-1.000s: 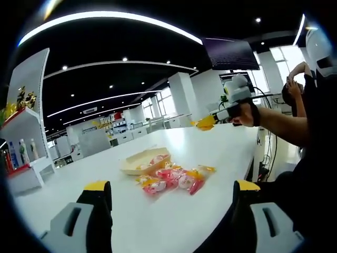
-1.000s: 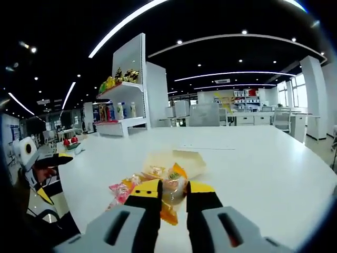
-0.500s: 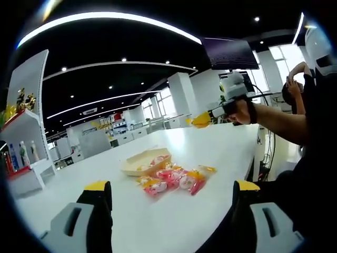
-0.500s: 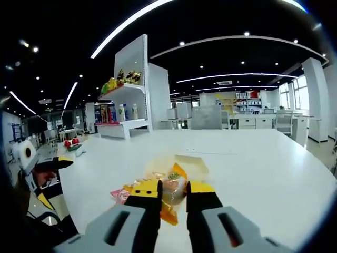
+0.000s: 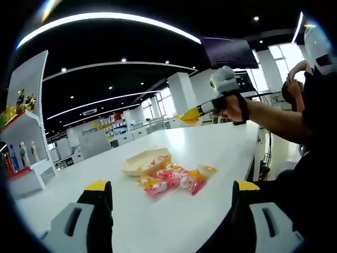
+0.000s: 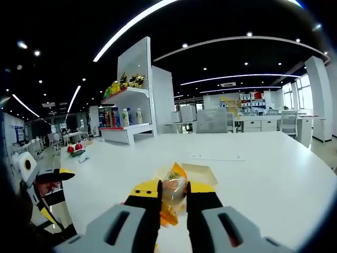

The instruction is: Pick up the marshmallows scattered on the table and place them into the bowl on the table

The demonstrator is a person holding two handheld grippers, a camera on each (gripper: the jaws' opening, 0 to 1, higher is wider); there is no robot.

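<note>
Marshmallow carried toward bowl
Right gripper (image 6: 172, 196) clamps marshmallow packet (image 6: 172, 196), now centred over bowl (image 6: 202, 173); left gripper (image 5: 171, 192) jaws wide, idle.

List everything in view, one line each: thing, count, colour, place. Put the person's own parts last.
table: one, white, under everything.
bowl: one, cream, shallow, on the table, some wrapped sweets inside.
loose marshmallows: a small heap, count unclear, pink, red and yellow wrappers, on the table beside the bowl.
held marshmallow: one, orange and clear wrapper, between the right gripper's fingers.
shelf unit: one, white, beyond the table, holding bottles and yellow items.
dark screen: one, hanging near the ceiling.
right gripper: grey with yellow-tipped black fingers, shut on the sweet.
left gripper: same colours, fingers wide apart, nothing between.
</note>
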